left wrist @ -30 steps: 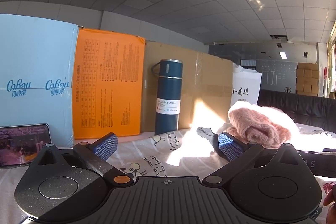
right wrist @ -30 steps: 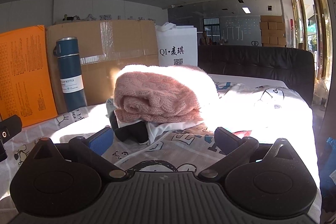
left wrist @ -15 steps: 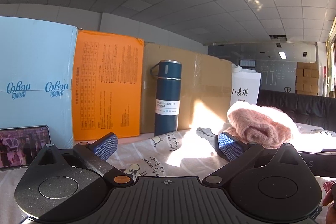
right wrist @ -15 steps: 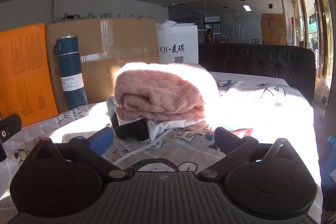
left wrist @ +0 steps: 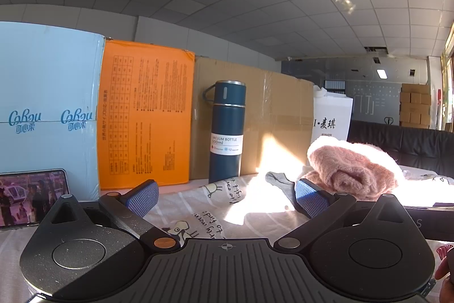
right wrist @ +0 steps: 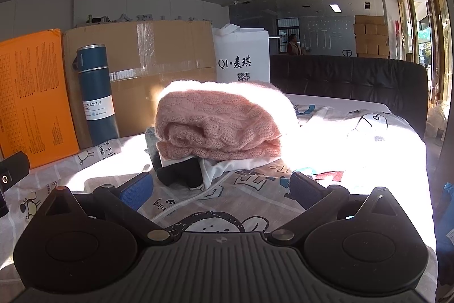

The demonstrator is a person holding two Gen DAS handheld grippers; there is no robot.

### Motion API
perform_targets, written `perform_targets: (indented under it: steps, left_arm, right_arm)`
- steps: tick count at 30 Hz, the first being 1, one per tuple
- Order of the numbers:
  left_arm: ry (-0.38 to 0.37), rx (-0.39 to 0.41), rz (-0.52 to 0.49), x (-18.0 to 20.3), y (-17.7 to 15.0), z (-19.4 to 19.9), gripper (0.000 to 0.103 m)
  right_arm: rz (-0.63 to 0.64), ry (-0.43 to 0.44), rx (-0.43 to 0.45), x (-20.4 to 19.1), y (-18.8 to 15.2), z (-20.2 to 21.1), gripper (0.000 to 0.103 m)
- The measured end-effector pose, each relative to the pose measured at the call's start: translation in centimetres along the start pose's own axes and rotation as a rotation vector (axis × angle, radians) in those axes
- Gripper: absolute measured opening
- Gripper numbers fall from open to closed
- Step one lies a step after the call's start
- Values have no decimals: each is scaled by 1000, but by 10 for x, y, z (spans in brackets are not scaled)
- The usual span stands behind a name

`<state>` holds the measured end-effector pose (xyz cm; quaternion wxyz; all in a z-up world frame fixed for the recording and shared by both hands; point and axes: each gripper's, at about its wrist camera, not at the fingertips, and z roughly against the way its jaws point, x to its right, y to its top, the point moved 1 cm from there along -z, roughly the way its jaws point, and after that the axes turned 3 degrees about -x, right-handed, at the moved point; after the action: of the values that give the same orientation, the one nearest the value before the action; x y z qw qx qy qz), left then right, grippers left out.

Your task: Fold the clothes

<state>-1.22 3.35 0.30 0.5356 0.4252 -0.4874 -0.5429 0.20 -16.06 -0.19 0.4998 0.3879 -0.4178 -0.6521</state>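
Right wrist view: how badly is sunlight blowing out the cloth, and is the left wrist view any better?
Right wrist view: the printed sheet right of the pink sweater is clipped to white and the print is lost there. Left wrist view: less glare, mainly one bright patch beside the blue bottle. Both show fisheye bending.

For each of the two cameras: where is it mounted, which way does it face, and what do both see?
Left wrist: on the left gripper, facing the flask and orange box; open fingers show.
Right wrist: on the right gripper, facing the pink sweater on the clothes pile; open fingers show.
Shared: flask, sweater, orange box.
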Motion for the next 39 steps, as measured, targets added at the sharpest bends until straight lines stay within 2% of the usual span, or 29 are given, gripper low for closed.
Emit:
perform_targets:
  steps: [39]
  left_arm:
    - [-1,-8,-4,0,0,-2,103]
  right_arm:
    - [-2,17,-12,0,0,-2,103]
